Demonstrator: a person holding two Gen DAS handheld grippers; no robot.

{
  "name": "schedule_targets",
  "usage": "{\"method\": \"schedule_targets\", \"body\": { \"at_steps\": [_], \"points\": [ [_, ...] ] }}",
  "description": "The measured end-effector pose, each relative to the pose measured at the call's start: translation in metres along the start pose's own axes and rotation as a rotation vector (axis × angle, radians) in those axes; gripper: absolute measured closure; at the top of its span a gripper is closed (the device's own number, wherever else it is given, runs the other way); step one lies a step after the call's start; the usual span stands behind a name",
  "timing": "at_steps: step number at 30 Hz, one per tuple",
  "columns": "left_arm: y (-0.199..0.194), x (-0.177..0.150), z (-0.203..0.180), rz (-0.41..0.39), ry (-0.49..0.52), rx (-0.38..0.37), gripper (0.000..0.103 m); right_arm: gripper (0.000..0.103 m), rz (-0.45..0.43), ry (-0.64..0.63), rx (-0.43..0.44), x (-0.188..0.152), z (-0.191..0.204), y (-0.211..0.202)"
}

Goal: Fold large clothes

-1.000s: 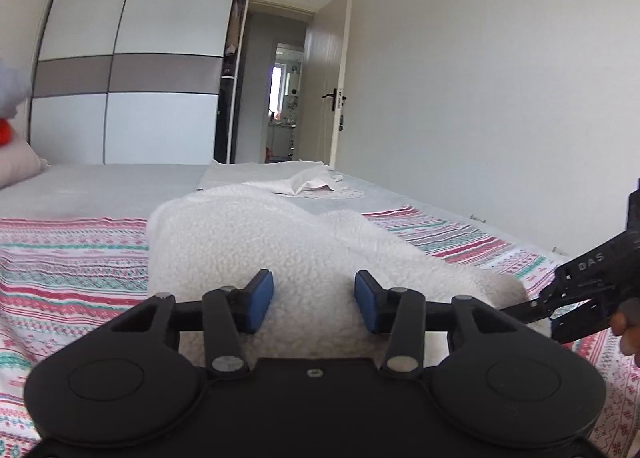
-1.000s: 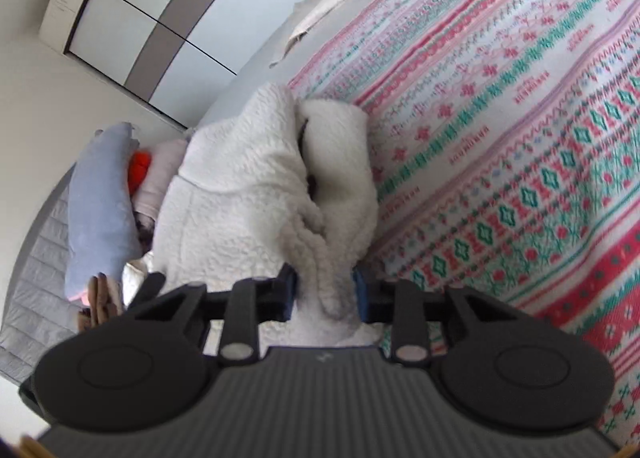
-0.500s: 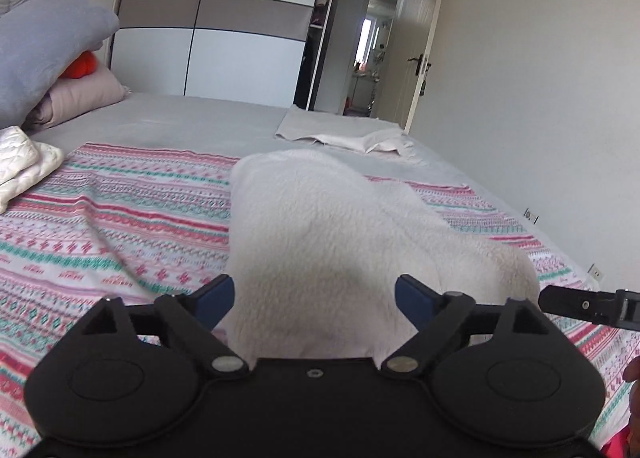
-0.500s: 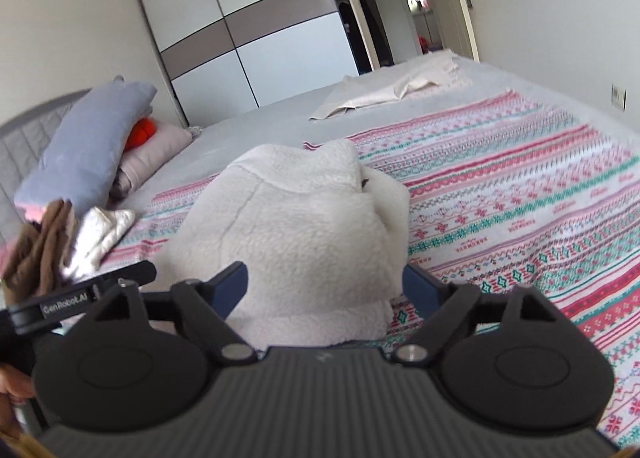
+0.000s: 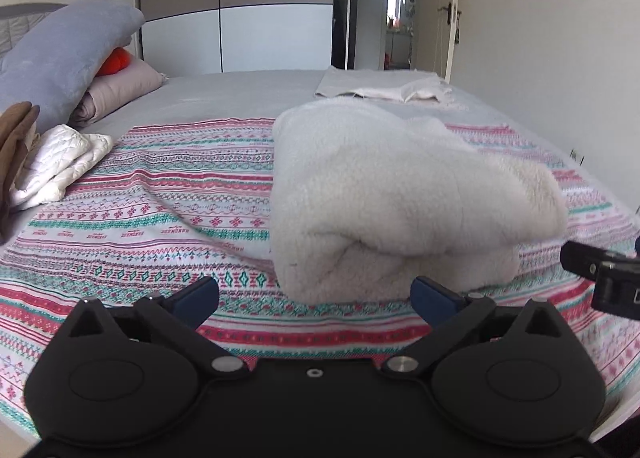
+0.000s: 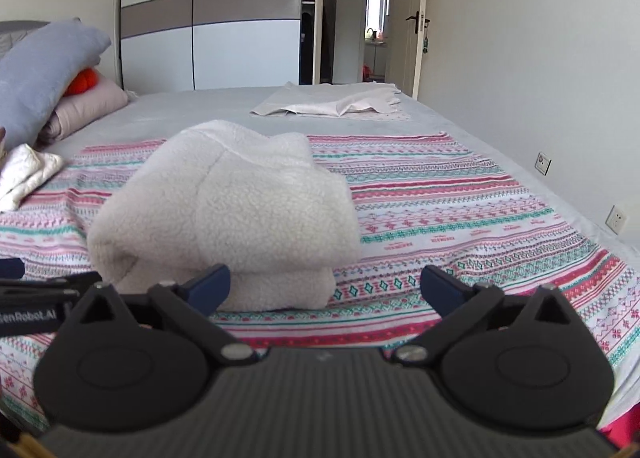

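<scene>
The folded white fleece garment (image 5: 400, 194) lies on the striped bedspread (image 5: 160, 210), near the bed's near edge. Both the left tongs (image 5: 314, 294) and right tongs (image 6: 324, 284) have just been opening; they stand wide apart, empty, just short of it.

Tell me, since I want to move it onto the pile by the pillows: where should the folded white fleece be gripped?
Probably at the rounded folded edge facing the grippers, where the fleece is doubled into two thick layers. Come in low from the near side, one open gripper at each front corner, left and right, pinching both layers so the fold holds.
</scene>
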State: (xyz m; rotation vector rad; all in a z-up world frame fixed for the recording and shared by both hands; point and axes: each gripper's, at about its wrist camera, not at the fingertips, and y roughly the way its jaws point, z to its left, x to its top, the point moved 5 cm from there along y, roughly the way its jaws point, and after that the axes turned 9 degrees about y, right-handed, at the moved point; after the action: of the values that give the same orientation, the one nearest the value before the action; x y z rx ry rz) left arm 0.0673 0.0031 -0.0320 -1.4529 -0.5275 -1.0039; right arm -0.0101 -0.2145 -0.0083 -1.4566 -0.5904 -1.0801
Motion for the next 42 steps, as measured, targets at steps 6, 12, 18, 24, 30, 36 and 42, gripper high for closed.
{"method": "schedule_targets", "body": {
  "at_steps": [6,12,18,24,30,36,42],
  "points": [
    [0.010,-0.007,-0.005,0.052,0.023,0.008,0.000,0.000,0.050,-0.023,-0.025,-0.006,0.006,0.013],
    [0.013,-0.010,-0.013,0.059,0.064,0.040,0.000,0.000,0.060,-0.040,-0.075,-0.008,0.004,0.020],
    [0.014,-0.010,-0.016,0.054,0.077,0.047,0.000,0.000,0.088,-0.052,-0.060,-0.010,0.003,0.025],
    [0.015,-0.010,-0.018,0.055,0.083,0.045,0.000,0.000,0.105,-0.057,-0.046,-0.012,0.006,0.026],
    [0.017,-0.010,-0.019,0.060,0.084,0.047,0.000,0.000,0.117,-0.056,-0.043,-0.014,0.005,0.028],
    [0.018,-0.010,-0.019,0.063,0.084,0.049,0.000,0.000,0.120,-0.056,-0.045,-0.014,0.005,0.028],
    [0.018,-0.010,-0.019,0.064,0.084,0.049,0.000,0.000,0.123,-0.058,-0.042,-0.014,0.006,0.029]
  ]
}}
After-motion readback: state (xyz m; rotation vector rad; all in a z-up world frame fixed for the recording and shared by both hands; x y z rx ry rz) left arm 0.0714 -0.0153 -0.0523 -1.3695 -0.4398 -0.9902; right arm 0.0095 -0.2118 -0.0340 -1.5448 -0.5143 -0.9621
